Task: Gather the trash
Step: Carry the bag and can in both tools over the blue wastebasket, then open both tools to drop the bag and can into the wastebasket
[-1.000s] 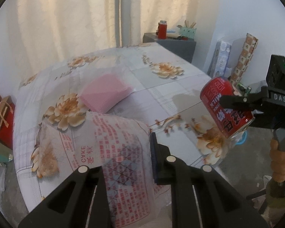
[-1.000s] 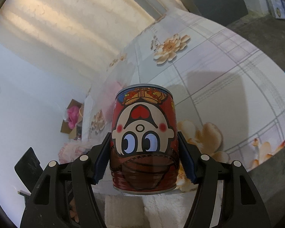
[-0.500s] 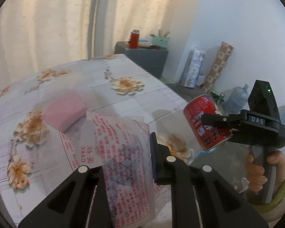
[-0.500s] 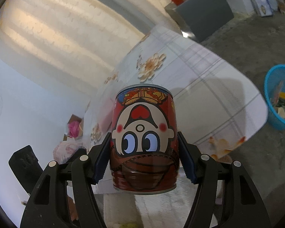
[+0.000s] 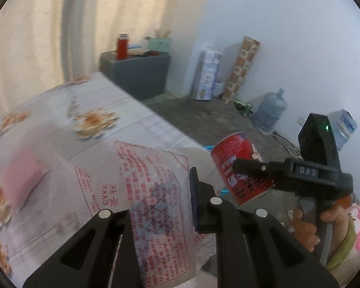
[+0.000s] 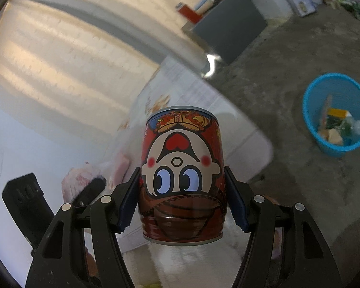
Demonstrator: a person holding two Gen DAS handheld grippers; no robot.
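Red tin can (image 6: pixel 182 175) sits clamped in the right gripper (image 6: pixel 182 204); the left gripper (image 5: pixel 160 216) pinches a printed plastic wrapper (image 5: pixel 141 192); both look mid-carry, off the floral table (image 5: pixel 108 129); next comes swinging over the blue bin (image 6: pixel 309 122) on the floor, clearing the table's corner; bare floor lies between.

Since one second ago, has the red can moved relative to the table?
Yes. The red can, held in the right gripper, has left the table and moved toward the blue bin.
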